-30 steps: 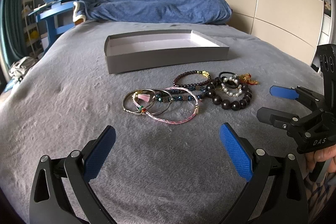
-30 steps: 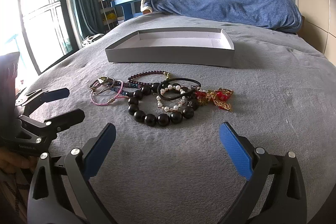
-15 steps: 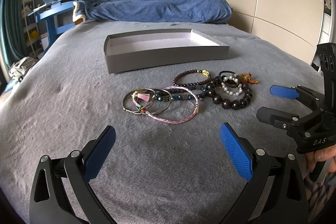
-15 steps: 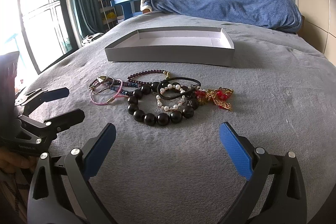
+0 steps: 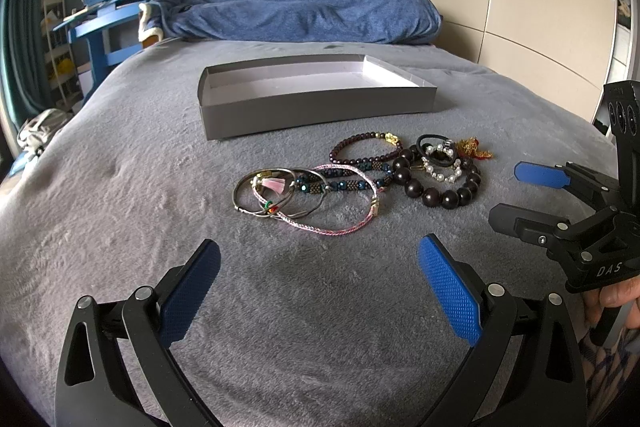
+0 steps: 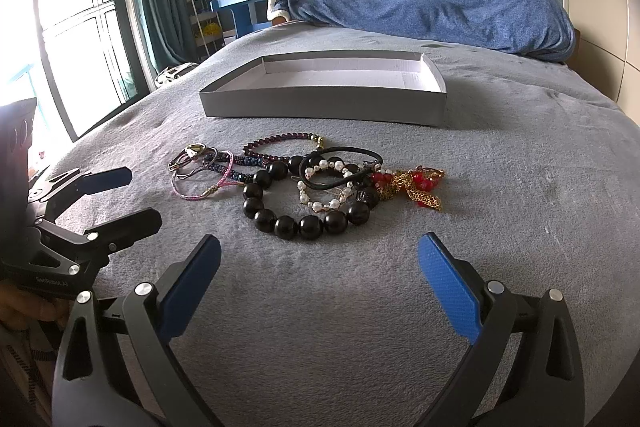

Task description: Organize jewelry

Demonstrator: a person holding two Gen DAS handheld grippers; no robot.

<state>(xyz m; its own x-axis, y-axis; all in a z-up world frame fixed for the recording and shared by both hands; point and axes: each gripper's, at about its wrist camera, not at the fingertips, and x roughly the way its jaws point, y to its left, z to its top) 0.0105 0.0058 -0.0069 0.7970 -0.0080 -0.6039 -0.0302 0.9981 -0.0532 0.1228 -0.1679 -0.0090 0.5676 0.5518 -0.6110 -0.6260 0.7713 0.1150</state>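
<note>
The left gripper (image 5: pixel 318 285) and right gripper (image 6: pixel 320 281) were held wide apart, empty, near the bracelets (image 5: pixel 360 179) before the tray (image 5: pixel 316 103).

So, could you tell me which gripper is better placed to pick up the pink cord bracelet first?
Probably the left gripper. The pink cord bracelet lies straight ahead of its open jaws, while the right gripper faces the black bead bracelet instead.

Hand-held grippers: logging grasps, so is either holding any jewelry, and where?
Nothing is held. The left hand-held gripper and right hand-held gripper are both open, short of the jewelry pile.
</note>
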